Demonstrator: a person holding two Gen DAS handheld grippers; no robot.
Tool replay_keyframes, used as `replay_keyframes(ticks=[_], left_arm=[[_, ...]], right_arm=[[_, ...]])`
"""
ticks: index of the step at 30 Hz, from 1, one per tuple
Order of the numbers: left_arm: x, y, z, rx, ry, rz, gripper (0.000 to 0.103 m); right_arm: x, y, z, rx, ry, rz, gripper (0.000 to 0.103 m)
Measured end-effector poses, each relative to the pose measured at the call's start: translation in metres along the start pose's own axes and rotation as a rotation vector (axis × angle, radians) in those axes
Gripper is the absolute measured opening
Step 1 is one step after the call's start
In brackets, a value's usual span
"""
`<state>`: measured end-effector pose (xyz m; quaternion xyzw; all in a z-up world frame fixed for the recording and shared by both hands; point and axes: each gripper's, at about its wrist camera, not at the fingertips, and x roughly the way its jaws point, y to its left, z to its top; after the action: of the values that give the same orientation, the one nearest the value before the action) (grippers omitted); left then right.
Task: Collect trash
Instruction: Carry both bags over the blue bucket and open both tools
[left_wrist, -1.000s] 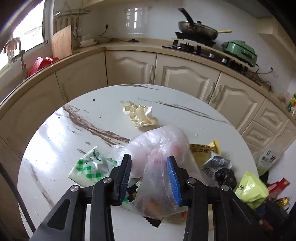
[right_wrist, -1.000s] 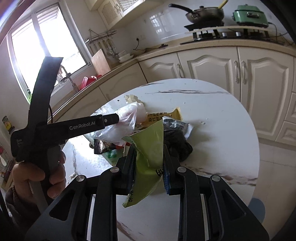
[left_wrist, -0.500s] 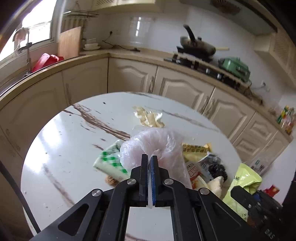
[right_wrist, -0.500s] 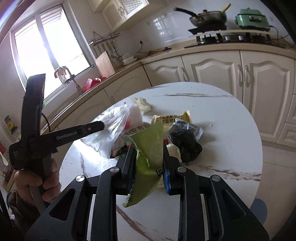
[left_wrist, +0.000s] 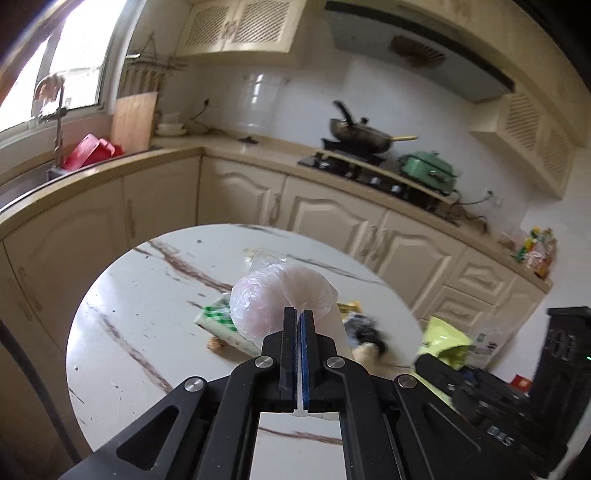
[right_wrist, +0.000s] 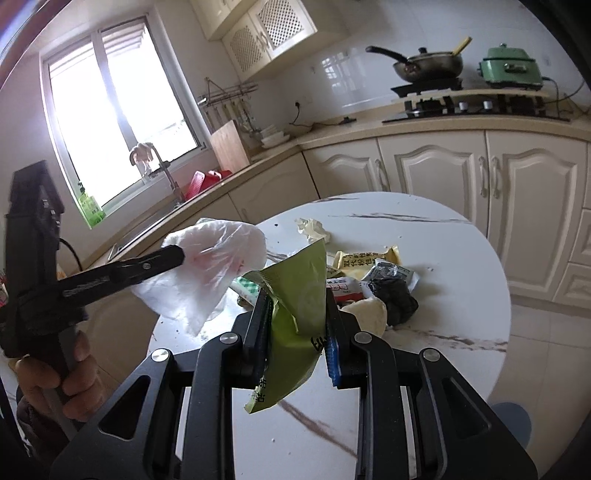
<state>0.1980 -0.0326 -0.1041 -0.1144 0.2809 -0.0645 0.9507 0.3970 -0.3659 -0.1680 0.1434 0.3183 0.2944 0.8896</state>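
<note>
The left gripper (left_wrist: 297, 314) has its jaws clenched flat on a fold of the clear plastic bag (right_wrist: 207, 273). In the right wrist view the bag hangs clear above the near-left edge of the round marble worktop (right_wrist: 458, 295), with its pinched top at the jaws and its long axis slanting down and toward the camera to a loose lower corner. A person's hand (right_wrist: 55, 376) grips that tool's handle.

The right gripper (right_wrist: 295, 314) grasps the green snack wrapper (right_wrist: 295, 314) between its jaws. The wrapper stands roughly upright with its long axis running top to bottom: its torn mouth points up and away toward the worktop, and its printed end droops below the jaws.

Behind the wrapper, the rest of the trash lies in a cluster near the worktop's middle: a yellow packet (right_wrist: 365, 262), a black bag (right_wrist: 393, 299), a pale lump (right_wrist: 365, 314), a green-checked packet (left_wrist: 218, 321), and a crumpled paper (right_wrist: 312, 229) farther back.
</note>
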Motion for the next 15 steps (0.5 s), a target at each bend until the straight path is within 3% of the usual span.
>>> replay_keyframes(ticks=[8, 15], left_arm=[[-0.031, -0.065, -0.024, 0.109, -0.006, -0.099, 0.000], [-0.005, -0.148, -0.051, 0.235, 0.063, -0.214, 0.000]], right_arm=[[-0.056, -0.020, -0.008, 0.035, -0.059, -0.042, 0.024], [-0.121, -0.079, -0.032, 0.114, -0.107, -0.155, 0.024]])
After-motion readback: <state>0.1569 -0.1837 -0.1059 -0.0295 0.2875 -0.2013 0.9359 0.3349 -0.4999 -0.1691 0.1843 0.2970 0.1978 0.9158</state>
